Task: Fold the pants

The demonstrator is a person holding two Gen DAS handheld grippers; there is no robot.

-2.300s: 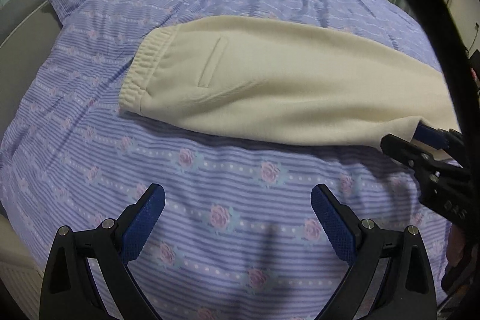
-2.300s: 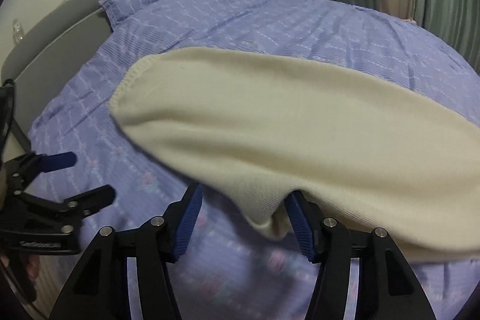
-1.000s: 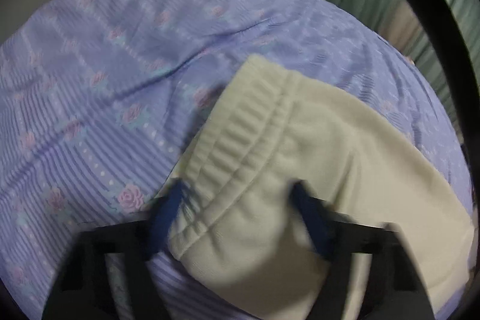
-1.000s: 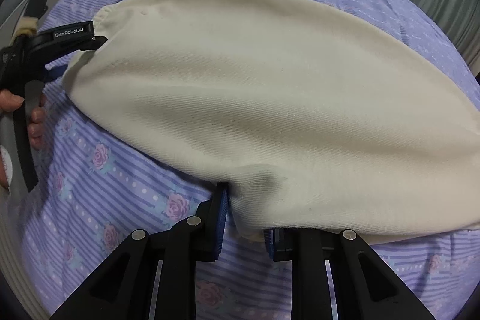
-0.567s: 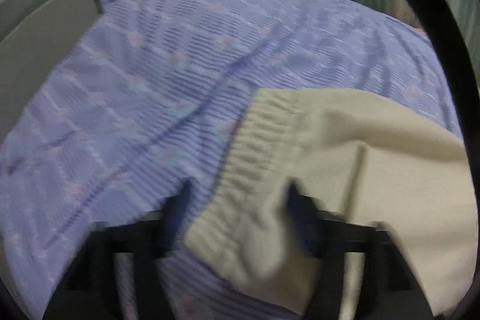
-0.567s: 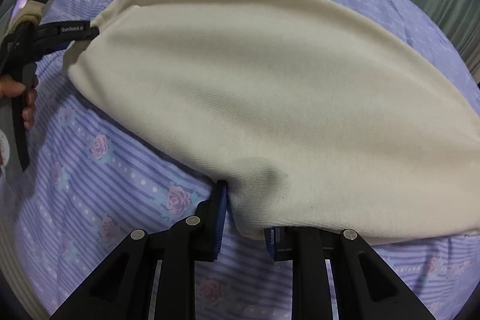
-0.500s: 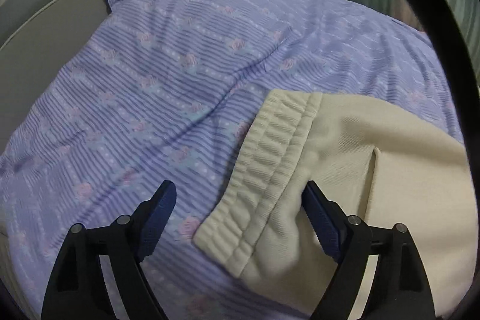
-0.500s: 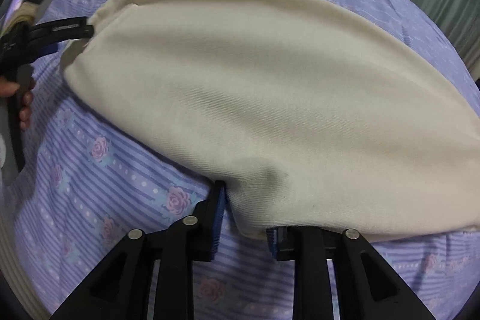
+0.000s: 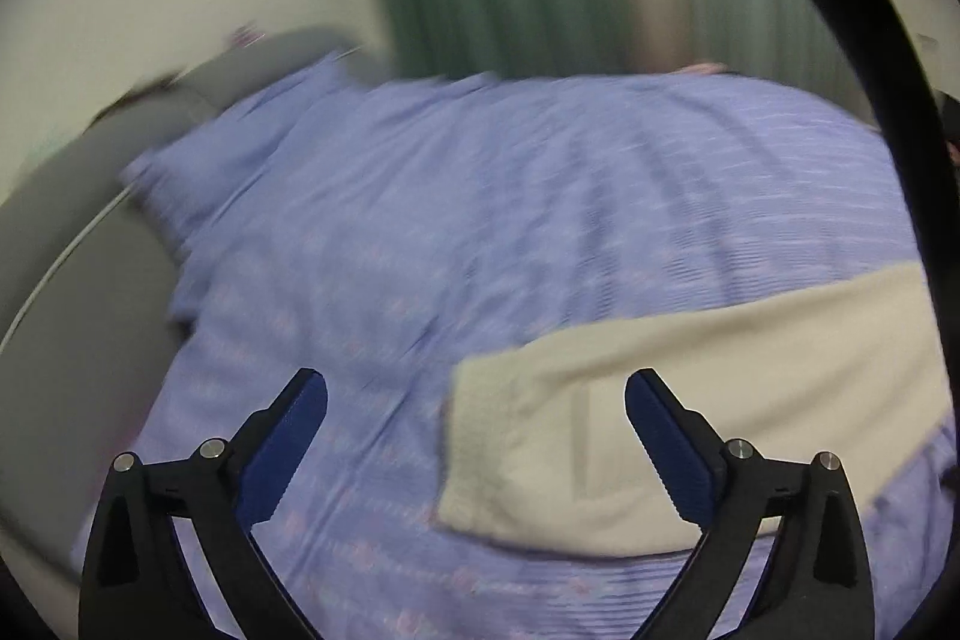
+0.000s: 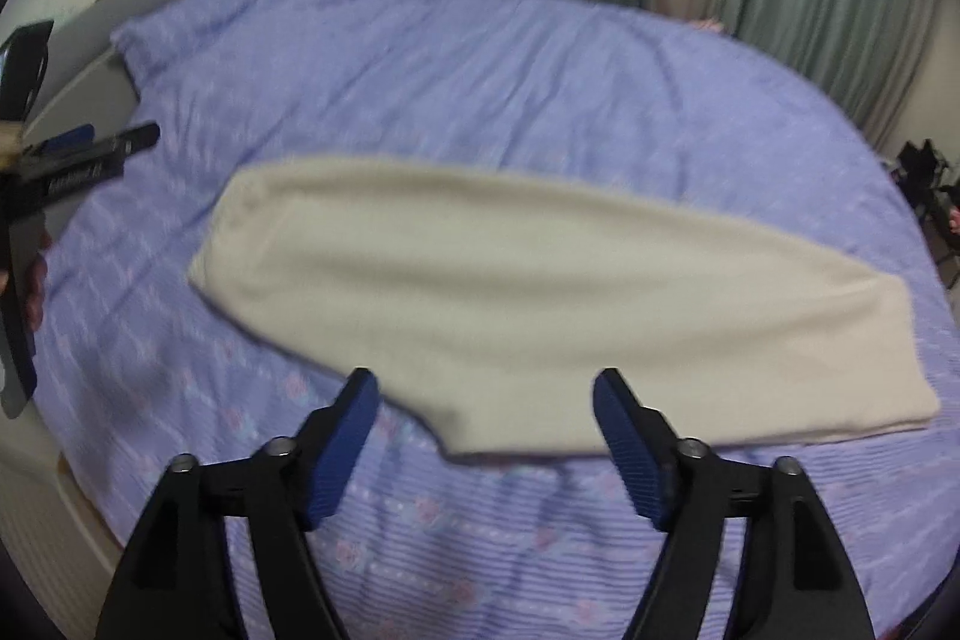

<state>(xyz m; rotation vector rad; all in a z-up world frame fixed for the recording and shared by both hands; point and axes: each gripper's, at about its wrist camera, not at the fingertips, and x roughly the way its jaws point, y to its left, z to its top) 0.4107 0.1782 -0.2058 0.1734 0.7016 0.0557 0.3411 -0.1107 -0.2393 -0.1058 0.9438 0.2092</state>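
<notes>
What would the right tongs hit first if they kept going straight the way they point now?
Most likely the cream pants lying flat on the purple bedspread. The right tongs stand open with the pants' near edge in the gap; depth is blurred, so the bedspread beside that edge is possible.

My left gripper (image 9: 476, 403): two black skeletal arms with triangular cut-outs, two silver screws on each, blue ribbed pads (image 9: 672, 451) on the inner faces. A thick black curved bar crosses the upper right of its view. My right gripper (image 10: 486, 406): same build, black frame, silver screws, blue ridged pads (image 10: 630, 451). Seen from the right view, the left gripper (image 10: 90, 160) carries white lettering along a black finger, too blurred to read.
</notes>
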